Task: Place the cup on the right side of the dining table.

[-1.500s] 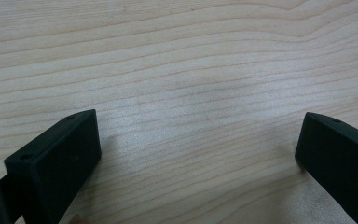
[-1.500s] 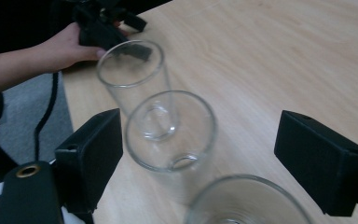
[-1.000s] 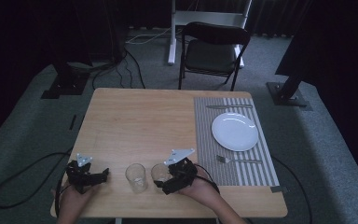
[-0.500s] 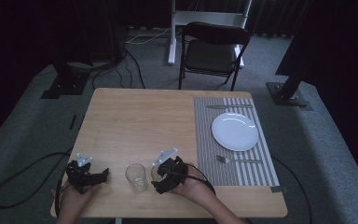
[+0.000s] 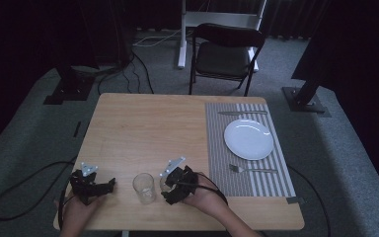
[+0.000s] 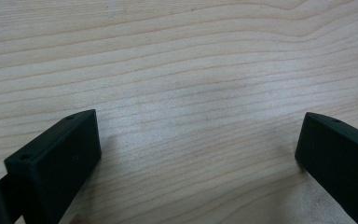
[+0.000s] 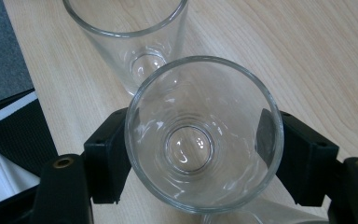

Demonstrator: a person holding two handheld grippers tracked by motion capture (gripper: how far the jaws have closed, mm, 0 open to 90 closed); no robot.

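Since a second ago the right gripper [image 5: 170,188] has slid in toward the near glass and its jaws have just been closing, so that they now pinch that glass on both sides, as the right gripper view shows with a black pad against each wall.

Largest first: the wooden table [image 5: 143,123] carries a striped placemat [image 5: 217,148] along its right edge, with a white plate [image 5: 248,139] on the mat, a knife [image 5: 242,112] toward the far edge and a fork [image 5: 252,170] toward the near edge. Two clear tumblers stand close to the near edge, left of the mat. The gripped glass [image 7: 200,135] stands upright between the right gripper's pads; the second glass [image 5: 143,187] stands just beside it, toward the near left corner, the two nearly touching.

The left gripper [image 5: 92,186] rests near the near left corner, its jaws spread wide over bare wood with nothing between them.

As I judge it, the step in hand is securing and lifting the gripped glass. To do it well, keep the pinch even across the widest line of the wall, lift straight up before moving sideways so the neighbour is not knocked, and keep the glass upright; smooth glass may slip in a light grip.
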